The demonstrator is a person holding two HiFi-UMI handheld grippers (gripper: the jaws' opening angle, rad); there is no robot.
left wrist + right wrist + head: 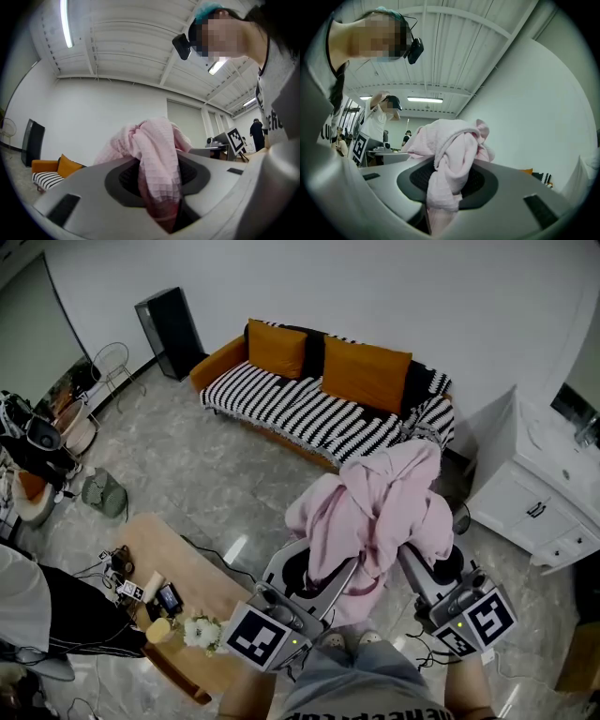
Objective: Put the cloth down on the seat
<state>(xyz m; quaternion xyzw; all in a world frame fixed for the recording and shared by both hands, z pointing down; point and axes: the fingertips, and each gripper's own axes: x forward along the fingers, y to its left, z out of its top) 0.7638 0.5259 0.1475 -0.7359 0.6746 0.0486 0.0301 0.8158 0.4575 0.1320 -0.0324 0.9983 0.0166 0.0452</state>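
A crumpled pink cloth [380,507] hangs in the air in front of me, held up between both grippers. My left gripper [339,579] is shut on its lower left folds, and the cloth [157,159] fills the gap between the jaws in the left gripper view. My right gripper [410,557] is shut on the cloth's right side, where a bunched fold [447,173] sits pinched in the right gripper view. The seat, a sofa [309,413] with a black-and-white striped cover and orange cushions [366,371], stands against the far wall, well beyond the cloth.
A low wooden table [187,582] with small items and white flowers stands at the lower left. A white cabinet [530,507] is at the right, a black speaker [172,332] left of the sofa. Grey tiled floor [216,484] lies between me and the sofa.
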